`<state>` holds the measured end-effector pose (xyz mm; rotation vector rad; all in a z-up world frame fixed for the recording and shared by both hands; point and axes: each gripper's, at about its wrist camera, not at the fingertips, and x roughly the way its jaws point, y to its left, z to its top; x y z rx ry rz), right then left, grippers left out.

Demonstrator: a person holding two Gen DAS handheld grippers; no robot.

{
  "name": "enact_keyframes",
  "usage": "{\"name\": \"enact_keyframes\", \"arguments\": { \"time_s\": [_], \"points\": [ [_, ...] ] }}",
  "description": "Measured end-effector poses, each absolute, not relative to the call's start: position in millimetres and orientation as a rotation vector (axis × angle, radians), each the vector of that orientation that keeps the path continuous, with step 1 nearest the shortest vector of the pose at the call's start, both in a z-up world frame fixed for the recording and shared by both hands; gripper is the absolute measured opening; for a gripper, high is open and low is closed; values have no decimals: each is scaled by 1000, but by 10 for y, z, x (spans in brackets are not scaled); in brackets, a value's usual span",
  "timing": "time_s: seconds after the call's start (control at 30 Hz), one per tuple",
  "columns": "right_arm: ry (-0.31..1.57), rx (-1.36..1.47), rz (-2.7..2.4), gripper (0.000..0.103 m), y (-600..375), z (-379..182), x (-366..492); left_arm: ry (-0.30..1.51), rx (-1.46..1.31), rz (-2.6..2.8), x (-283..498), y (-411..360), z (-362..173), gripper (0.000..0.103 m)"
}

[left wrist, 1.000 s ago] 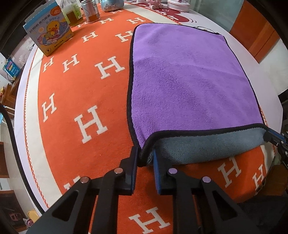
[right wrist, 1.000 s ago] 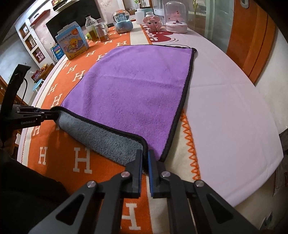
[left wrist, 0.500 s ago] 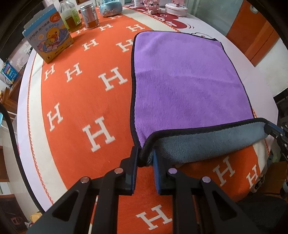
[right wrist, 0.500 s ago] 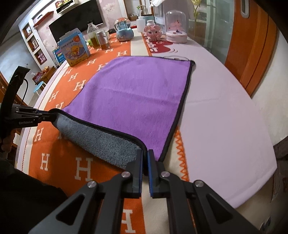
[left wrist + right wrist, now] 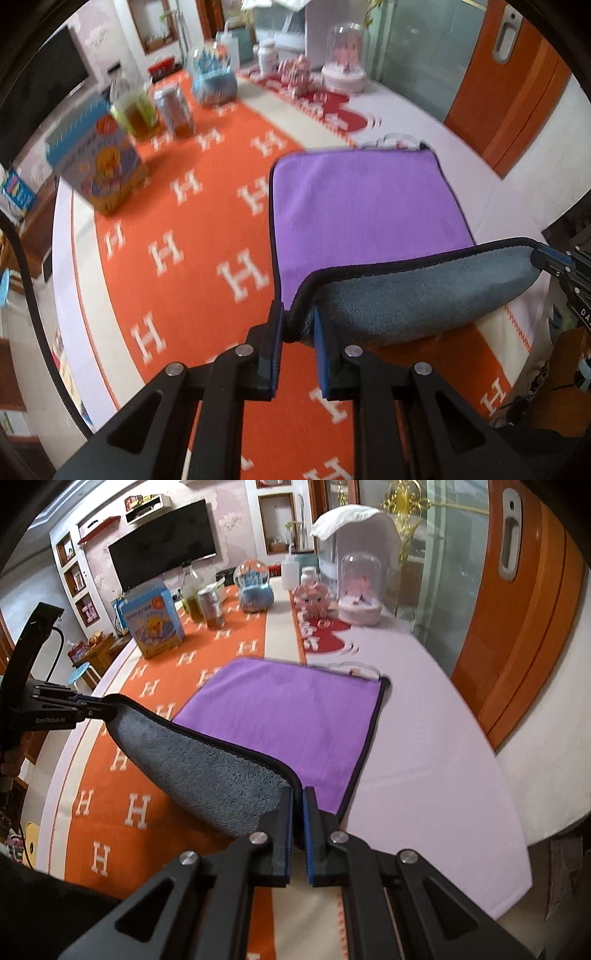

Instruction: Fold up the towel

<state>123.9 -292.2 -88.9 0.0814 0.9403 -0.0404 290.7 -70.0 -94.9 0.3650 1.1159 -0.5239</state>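
A purple towel (image 5: 365, 206) with a grey underside and black hem lies on the table; it also shows in the right wrist view (image 5: 295, 716). Its near edge is lifted off the table, grey side (image 5: 424, 295) facing me. My left gripper (image 5: 298, 325) is shut on the near left corner. My right gripper (image 5: 298, 805) is shut on the near right corner. Each gripper shows in the other's view, the right one (image 5: 554, 258) and the left one (image 5: 85, 705). The far edge still rests flat.
An orange cloth with white H letters (image 5: 192, 258) covers the table's left part, a white cloth (image 5: 424, 738) the right. At the far end stand a duck box (image 5: 96, 170), jars (image 5: 173, 110), a snow globe (image 5: 214, 77) and a glass dome (image 5: 360, 587).
Both grippers have lifted the near edge higher and carried it toward the far edge. More grey underside shows and less purple is uncovered.
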Motion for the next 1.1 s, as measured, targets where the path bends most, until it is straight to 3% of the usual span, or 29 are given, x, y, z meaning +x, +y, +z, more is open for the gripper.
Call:
{"name": "enact_keyframes", "arguments": {
  "time_s": [0.33,0.77,1.1],
  "points": [
    [854,62,-82,5,-3217,-724,1691,1026,319,-511,3489,-886,-809,8],
    [778,4,-175,5,-3475,-905,2361,926,214,-472,4074,-1204,-1170,6],
    [776,-91,-233,5,-3621,-1249,2712,958,173,-437,4418,-1441,-1571,6]
  ]
}}
